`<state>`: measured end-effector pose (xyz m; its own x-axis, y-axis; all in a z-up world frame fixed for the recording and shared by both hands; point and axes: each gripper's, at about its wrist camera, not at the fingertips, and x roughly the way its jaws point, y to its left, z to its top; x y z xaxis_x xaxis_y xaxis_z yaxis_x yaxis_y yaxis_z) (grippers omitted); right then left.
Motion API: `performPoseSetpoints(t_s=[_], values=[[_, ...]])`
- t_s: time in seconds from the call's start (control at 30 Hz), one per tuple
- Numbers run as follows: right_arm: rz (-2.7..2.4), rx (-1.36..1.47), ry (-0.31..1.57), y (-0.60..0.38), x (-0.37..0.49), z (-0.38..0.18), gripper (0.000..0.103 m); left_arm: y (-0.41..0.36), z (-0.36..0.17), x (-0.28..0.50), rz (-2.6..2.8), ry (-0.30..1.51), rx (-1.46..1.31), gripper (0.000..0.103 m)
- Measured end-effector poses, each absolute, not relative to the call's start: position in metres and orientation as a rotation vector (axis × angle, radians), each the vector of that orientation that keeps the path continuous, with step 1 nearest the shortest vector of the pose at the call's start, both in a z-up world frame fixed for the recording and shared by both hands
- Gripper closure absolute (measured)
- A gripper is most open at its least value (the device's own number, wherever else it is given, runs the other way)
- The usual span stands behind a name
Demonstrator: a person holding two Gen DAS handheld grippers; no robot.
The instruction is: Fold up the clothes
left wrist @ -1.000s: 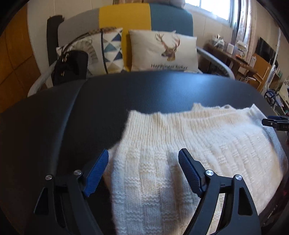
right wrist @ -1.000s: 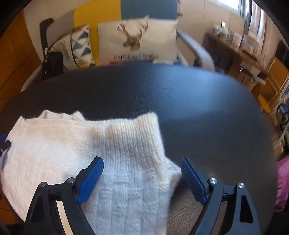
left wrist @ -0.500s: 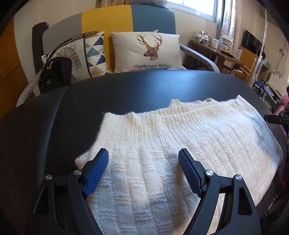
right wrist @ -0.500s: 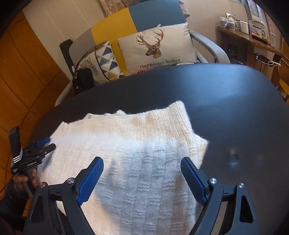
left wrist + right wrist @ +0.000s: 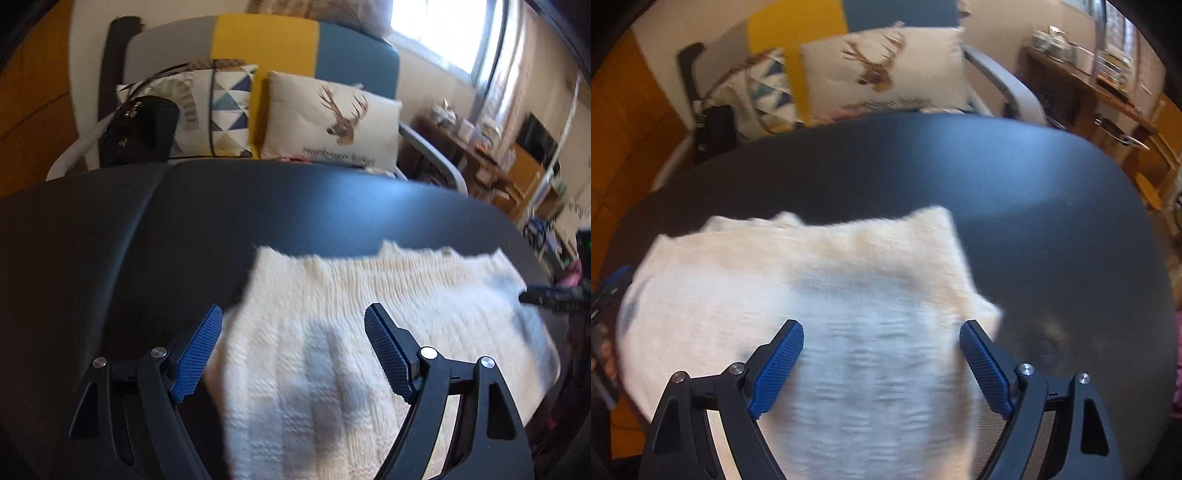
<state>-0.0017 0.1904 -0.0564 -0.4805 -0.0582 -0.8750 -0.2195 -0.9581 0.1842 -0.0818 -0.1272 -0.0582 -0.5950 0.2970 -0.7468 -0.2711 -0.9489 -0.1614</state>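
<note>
My left gripper (image 5: 293, 352) has its blue pads spread wide with nothing between them; it hangs over the near left part of the cream knitted sweater (image 5: 369, 332), one pad past the cloth's left edge, the other above the knit; my right gripper (image 5: 881, 363) is just as wide and just as empty, poised over the sweater's (image 5: 798, 295) near right part, its outer pad at the cloth's right edge.

The sweater lies flat on the black table (image 5: 314, 206), towards my side of it, as a broad block with a straight far edge; a small bump of ribbing breaks that edge, and the near end runs off below both views, so I cannot tell how many layers it is in.

Both views are smeared with motion now; half a second ago they were sharp. Since then the left view has tipped and swung, so the sweater's left edge sits closer in under my left pads and the deer cushion (image 5: 332, 122) on the chair (image 5: 354, 55) leans; the right view has come lower and more square, hiding the left tool that showed plainly then; only a sliver of it shows at the frame's left edge. The spread of the pads has not altered over the second, and the cloth keeps its outline; I judge I am repositioning over it rather than folding; whether another fold is due, these views do not settle.
</note>
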Motion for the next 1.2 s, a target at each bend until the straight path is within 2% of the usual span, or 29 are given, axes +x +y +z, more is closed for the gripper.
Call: performPoseSetpoints(t_s=[0.13, 0.2, 0.23, 0.3, 0.4, 0.5, 0.67, 0.7, 0.77, 0.83, 0.93, 0.97, 1.07, 1.2], values=[[2.707, -1.593, 0.367, 0.158, -0.007, -0.058, 0.015, -0.127, -0.074, -0.098, 2.498, -0.020, -1.303, 0.021], [2.624, -1.654, 0.261, 0.152, -0.016, -0.078, 0.015, -0.118, -0.094, -0.110, 2.492, 0.103, -1.410, 0.021], [2.578, -1.670, 0.203, 0.153, -0.019, -0.089, 0.012, -0.119, -0.101, -0.113, 2.496, 0.134, -1.445, 0.021], [2.571, -1.629, 0.268, 0.156, -0.019, -0.085, 0.012, -0.132, -0.096, -0.111, 2.495, 0.026, -1.420, 0.021], [2.635, -1.538, 0.184, 0.136, 0.000, -0.062, 0.012, -0.166, -0.070, -0.086, 2.525, -0.140, -1.324, 0.024], [2.763, -1.558, 0.240, 0.109, 0.024, -0.044, 0.012, -0.202, -0.050, -0.040, 2.518, -0.260, -1.217, 0.024], [2.735, -1.672, 0.206, 0.052, 0.051, -0.063, 0.012, -0.207, -0.055, 0.034, 2.402, -0.237, -1.164, 0.024], [2.691, -1.694, 0.147, 0.043, 0.052, -0.073, 0.012, -0.208, -0.056, 0.036, 2.397, -0.243, -1.168, 0.024], [2.657, -1.677, 0.009, 0.027, 0.057, -0.086, 0.004, -0.208, -0.060, 0.041, 2.386, -0.256, -1.174, 0.024], [2.633, -1.671, -0.028, 0.023, 0.055, -0.087, 0.004, -0.209, -0.063, 0.046, 2.375, -0.269, -1.181, 0.024], [2.606, -1.687, 0.053, 0.031, 0.055, -0.078, 0.006, -0.209, -0.069, 0.053, 2.359, -0.289, -1.190, 0.028], [2.611, -1.675, 0.077, 0.032, 0.057, -0.073, 0.008, -0.210, -0.070, 0.055, 2.353, -0.295, -1.193, 0.033], [2.695, -1.630, 0.169, 0.033, 0.071, -0.055, 0.008, -0.210, -0.076, 0.062, 2.337, -0.314, -1.202, 0.034], [2.531, -1.710, 0.182, 0.038, 0.068, -0.084, 0.008, -0.200, -0.075, 0.068, 2.283, -0.303, -1.177, 0.034]])
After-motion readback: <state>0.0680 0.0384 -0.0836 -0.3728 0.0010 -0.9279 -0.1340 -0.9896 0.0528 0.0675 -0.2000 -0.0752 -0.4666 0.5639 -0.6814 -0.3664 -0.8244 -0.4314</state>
